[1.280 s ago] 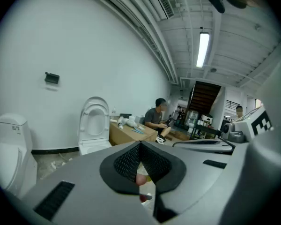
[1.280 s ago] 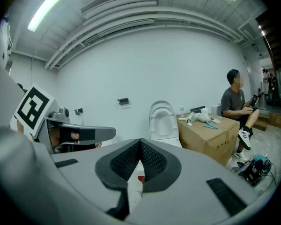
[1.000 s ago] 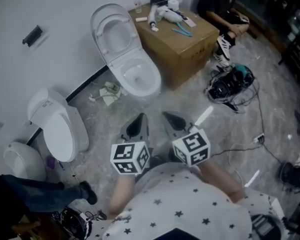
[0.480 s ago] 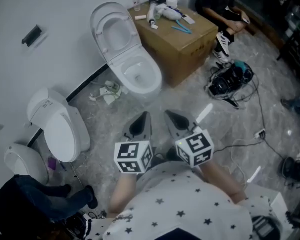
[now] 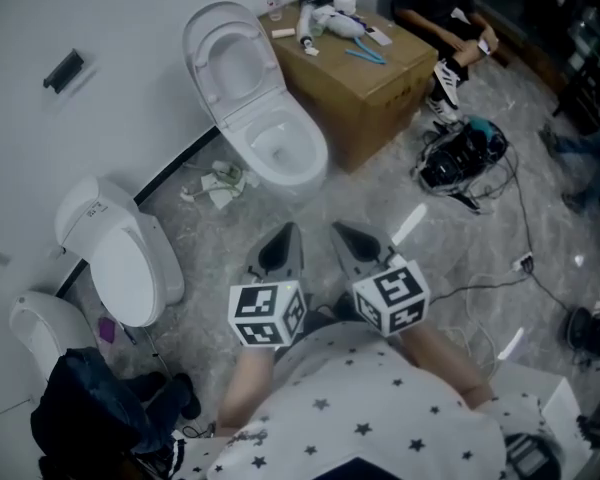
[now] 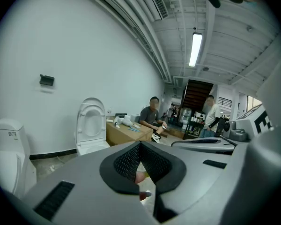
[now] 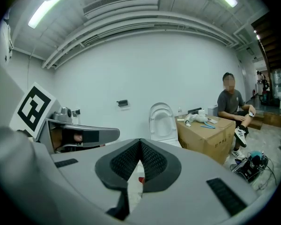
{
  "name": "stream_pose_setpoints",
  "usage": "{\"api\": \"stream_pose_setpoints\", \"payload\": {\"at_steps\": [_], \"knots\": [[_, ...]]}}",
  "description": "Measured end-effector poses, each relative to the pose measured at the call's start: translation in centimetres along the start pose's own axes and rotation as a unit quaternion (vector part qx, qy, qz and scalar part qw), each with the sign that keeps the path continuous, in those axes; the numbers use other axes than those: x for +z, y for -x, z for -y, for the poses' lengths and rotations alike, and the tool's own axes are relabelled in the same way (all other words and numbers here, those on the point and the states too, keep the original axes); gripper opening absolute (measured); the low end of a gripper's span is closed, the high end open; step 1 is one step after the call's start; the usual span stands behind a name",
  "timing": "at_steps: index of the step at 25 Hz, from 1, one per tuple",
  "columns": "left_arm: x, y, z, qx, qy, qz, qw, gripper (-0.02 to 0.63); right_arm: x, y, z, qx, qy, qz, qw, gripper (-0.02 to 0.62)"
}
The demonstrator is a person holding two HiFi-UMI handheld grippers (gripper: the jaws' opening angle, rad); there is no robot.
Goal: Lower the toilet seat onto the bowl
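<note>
A white toilet stands against the wall, its seat and lid (image 5: 228, 66) raised upright over the open bowl (image 5: 282, 154). The raised seat (image 6: 91, 121) shows far off in the left gripper view, and the same seat (image 7: 161, 120) in the right gripper view. Both grippers hover side by side over the floor, well short of the toilet and pointing toward it. The left gripper (image 5: 285, 238) is shut with nothing in it. Close beside it, the right gripper (image 5: 344, 236) is shut and empty too. Their tips show as the left gripper (image 6: 140, 145) and the right gripper (image 7: 140, 143).
A cardboard box (image 5: 372, 80) with small items on top stands right of the toilet, and a person (image 5: 438, 16) sits behind it. A second toilet (image 5: 122, 260) stands at the left wall. Litter (image 5: 220, 182) lies by the bowl; a bag with cables (image 5: 462, 162) lies at right.
Both grippers have barely moved and stay shut. A dark-clothed person at the lower left has shifted, and someone's legs have come into view at the right edge.
</note>
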State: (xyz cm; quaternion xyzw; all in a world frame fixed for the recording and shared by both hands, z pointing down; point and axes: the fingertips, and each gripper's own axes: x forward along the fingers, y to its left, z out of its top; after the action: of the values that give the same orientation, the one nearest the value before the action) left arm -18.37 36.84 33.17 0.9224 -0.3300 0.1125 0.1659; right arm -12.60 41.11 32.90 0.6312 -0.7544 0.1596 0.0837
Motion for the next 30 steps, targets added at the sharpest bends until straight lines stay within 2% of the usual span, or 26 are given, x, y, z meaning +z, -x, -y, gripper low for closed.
{"api": "stream_pose_setpoints", "payload": {"at_steps": [11, 23, 30], "knots": [[-0.2, -1.4, -0.4, -0.003, 0.011, -0.005, 0.9999, -0.002, 0.1, -0.7, 0.8, 0.01, -0.014, -0.002, 1.0, 0.007], [2.1, -7.3, -3.2, 0.032, 0.024, 0.0, 0.9992, -0.002, 2.5, -6.8, 5.3, 0.048, 0.003, -0.012, 0.999, 0.006], [3.1, -11.8, -5.1, 0.036, 0.031, -0.007, 0.9988, -0.003, 3.9, -10.8, 8.4, 0.057, 0.004, -0.014, 0.998, 0.006]]}}
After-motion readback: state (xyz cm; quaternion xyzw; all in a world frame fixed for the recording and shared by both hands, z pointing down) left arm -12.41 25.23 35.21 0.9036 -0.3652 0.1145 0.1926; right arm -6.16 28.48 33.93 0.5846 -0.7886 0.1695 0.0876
